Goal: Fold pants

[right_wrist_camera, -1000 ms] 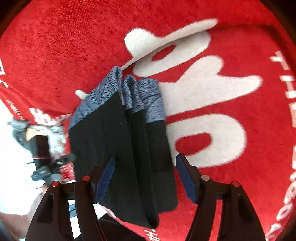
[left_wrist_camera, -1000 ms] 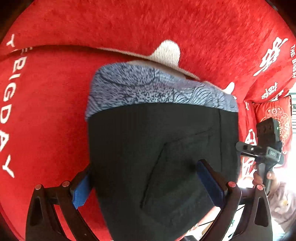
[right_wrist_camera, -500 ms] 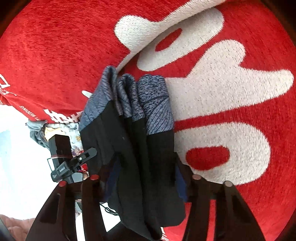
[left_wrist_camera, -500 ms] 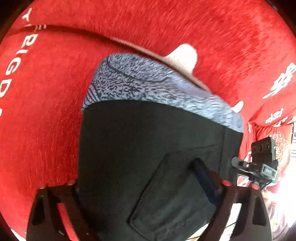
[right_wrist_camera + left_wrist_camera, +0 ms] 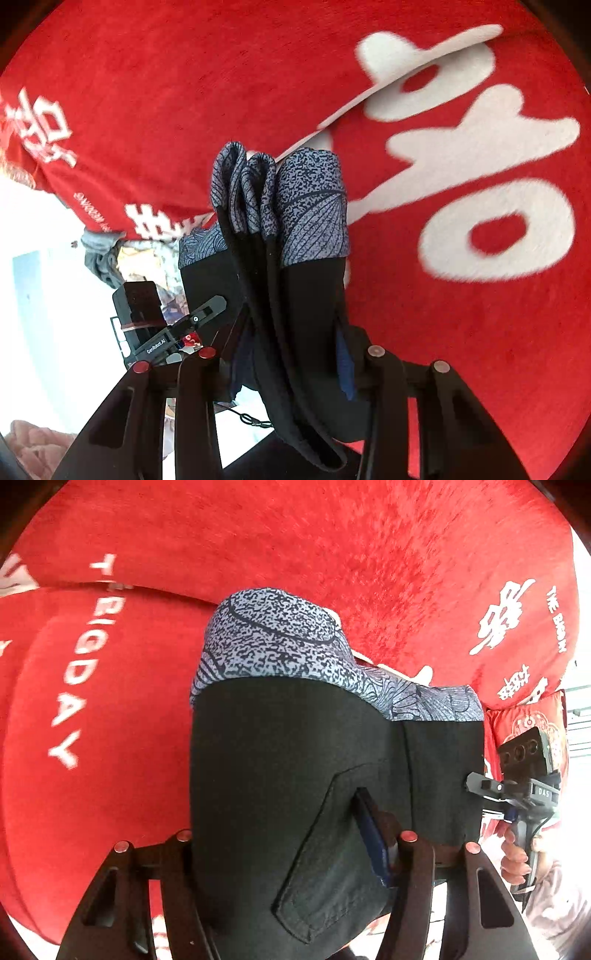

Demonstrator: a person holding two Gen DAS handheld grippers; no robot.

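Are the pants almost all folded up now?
Nearly, I think. Done: the black pants are already doubled into several stacked layers, with the patterned cuffs lined up together. In hand: the left gripper and the right gripper both have their jaws shut on the bundle, holding it above the red blanket. Left: probably just laying it down neatly.

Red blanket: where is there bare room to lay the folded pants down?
Bare red blanket lies beyond the pants' patterned band, and left toward the white lettering. The right side is crowded: the right hand-held gripper, a cushion, the blanket's edge.
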